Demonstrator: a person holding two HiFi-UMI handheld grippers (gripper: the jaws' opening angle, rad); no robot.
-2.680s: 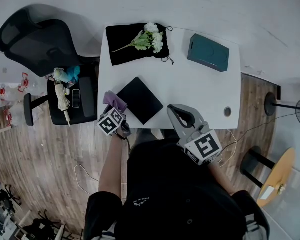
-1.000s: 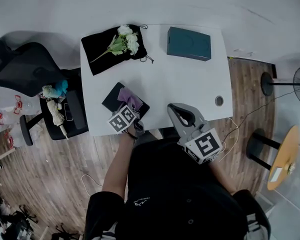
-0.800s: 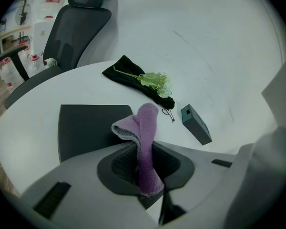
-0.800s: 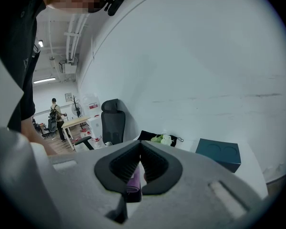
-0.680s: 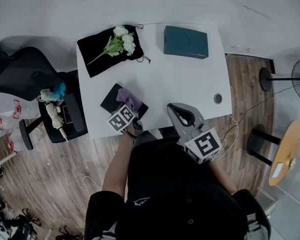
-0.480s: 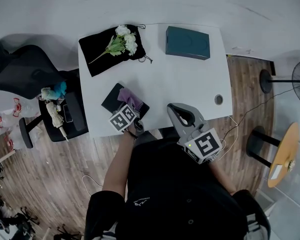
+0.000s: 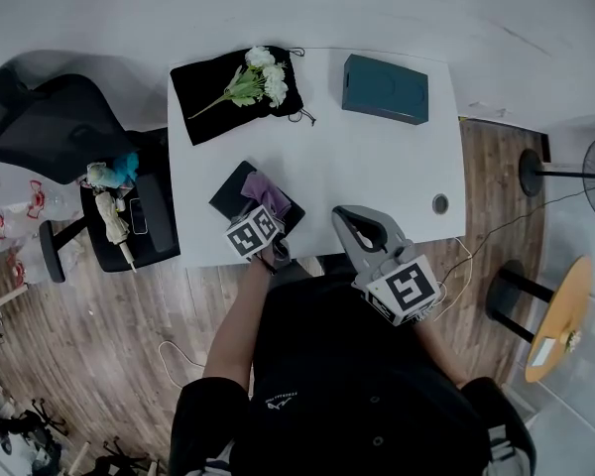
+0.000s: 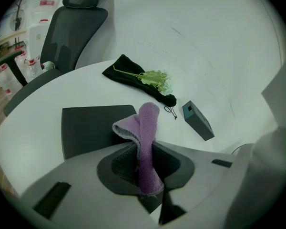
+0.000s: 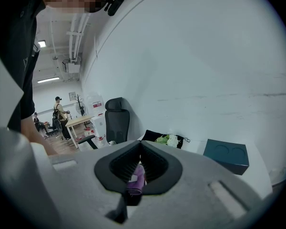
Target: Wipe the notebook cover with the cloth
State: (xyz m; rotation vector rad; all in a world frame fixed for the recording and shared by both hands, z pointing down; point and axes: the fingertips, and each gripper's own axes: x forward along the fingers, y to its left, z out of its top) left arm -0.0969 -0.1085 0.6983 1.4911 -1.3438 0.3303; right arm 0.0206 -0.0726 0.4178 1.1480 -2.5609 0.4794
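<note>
On a white table (image 7: 377,167), seen steeply from above, a black notebook (image 8: 93,128) lies flat near the near-left edge, turned at an angle to it. The left gripper (image 8: 144,149) has its jaws clamped on a purple cloth (image 8: 148,120). The cloth's free end stands up and folds forward over the notebook's near corner. Whether the cloth is pressed onto the cover or only hangs just above it cannot be told. The right gripper (image 9: 140,146) is held back over the table's near edge, well apart from the notebook. Its jaws are together at the tips and hold nothing; the scrap of purple seen past them appears to be the same cloth farther off. The step in hand looks like the wiping itself, at or near its start, since the cloth sits at one corner and most of the cover lies bare beyond it. The next move likely calls for lowering the cloth flat and sweeping it across the cover; the notebook may slide, as nothing steadies it. Counted: one notebook, one cloth, two grippers, one teal box (image 7: 385,88) at the far right, and one black pouch (image 7: 213,102) at the far left, with one bunch of white flowers (image 7: 263,75) lying on it.
</note>
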